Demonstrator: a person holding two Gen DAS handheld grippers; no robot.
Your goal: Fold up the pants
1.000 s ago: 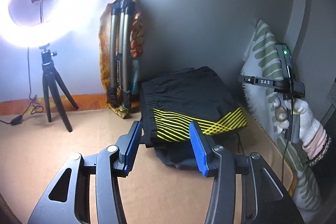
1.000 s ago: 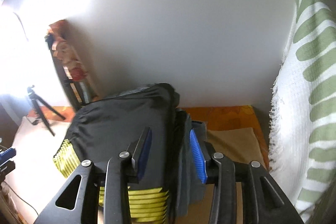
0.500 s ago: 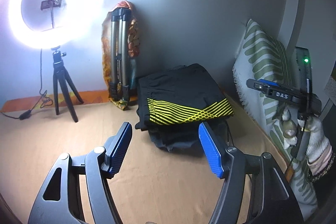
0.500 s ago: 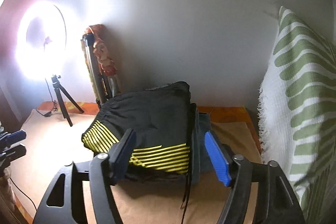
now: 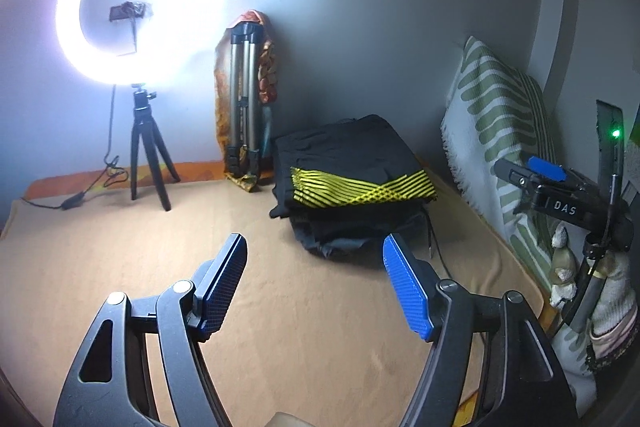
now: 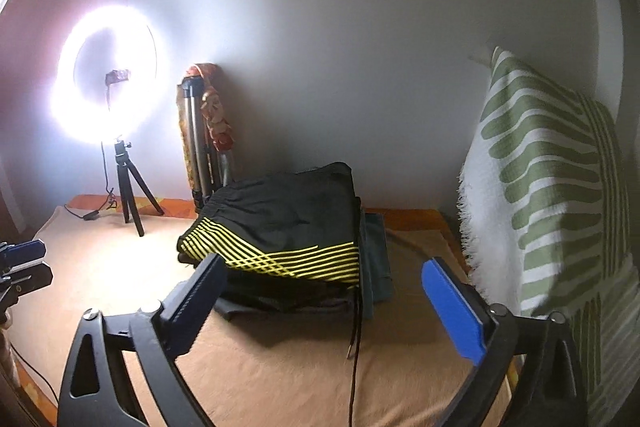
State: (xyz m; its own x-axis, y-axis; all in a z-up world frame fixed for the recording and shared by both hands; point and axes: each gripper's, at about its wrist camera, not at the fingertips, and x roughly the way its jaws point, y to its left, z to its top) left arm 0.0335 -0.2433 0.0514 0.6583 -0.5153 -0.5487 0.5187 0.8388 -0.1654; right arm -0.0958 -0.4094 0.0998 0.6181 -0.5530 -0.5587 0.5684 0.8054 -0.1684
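pants, black with yellow stripes, lie folded atop a dark garment between a folded tripod and striped pillow. left gripper and right gripper gape wide, holding nothing.

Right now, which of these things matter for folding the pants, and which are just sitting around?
For the job:
black pants folded on a stack
left gripper, open
right gripper, open

Just there:
ring light
folded tripod
striped pillow
tan blanket

Glaring ring light, grey wall
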